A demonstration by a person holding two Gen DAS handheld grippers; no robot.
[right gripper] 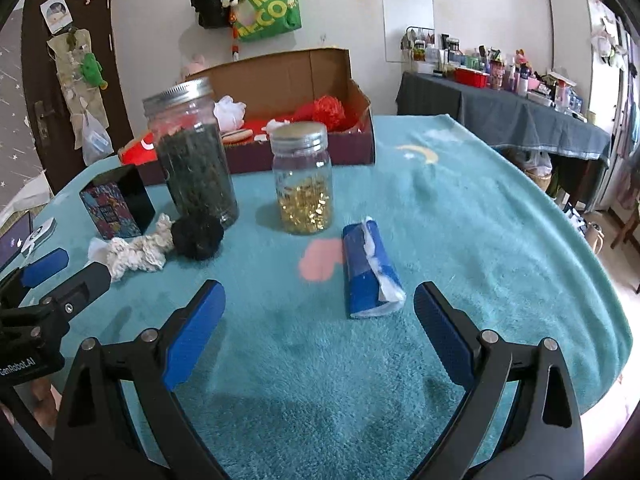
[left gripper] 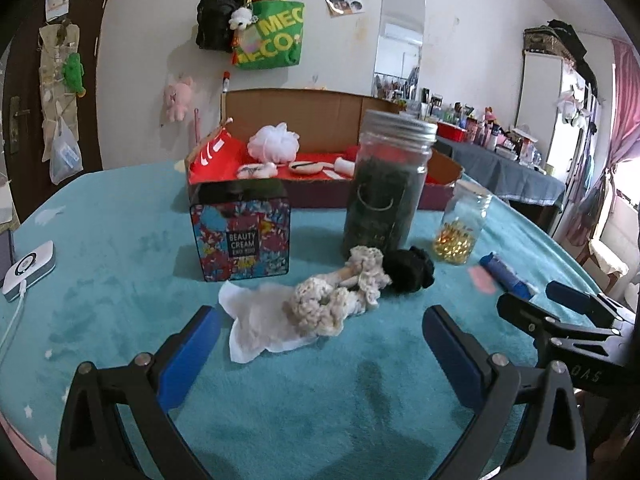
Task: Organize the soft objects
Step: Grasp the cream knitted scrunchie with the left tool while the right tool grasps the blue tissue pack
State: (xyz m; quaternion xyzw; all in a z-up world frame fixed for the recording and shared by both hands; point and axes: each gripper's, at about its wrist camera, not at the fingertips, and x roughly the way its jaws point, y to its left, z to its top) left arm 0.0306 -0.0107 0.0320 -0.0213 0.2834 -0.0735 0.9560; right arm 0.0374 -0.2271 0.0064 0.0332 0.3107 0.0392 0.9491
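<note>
A cream crocheted scrunchie pair [left gripper: 340, 292] lies on a white tissue [left gripper: 260, 324] on the teal blanket, just ahead of my open left gripper [left gripper: 320, 344]. A black scrunchie [left gripper: 410, 270] touches its right end, in front of the dark jar. In the right wrist view the same cream piece [right gripper: 136, 254] and black scrunchie [right gripper: 198, 236] sit far left. A rolled blue-and-white cloth [right gripper: 370, 270] lies just ahead of my open right gripper [right gripper: 320, 316], nearer its right finger. The cardboard box [left gripper: 320, 120] behind holds a white mesh pouf [left gripper: 274, 142] and other soft items on red lining.
A tall jar of dark leaves [left gripper: 384, 184], a small jar of gold capsules [right gripper: 304, 184] and a patterned Beauty Cream tin [left gripper: 240, 236] stand on the blanket. A white device with a cable [left gripper: 28, 270] lies at the left edge. A cluttered side table [right gripper: 520, 112] stands at the right.
</note>
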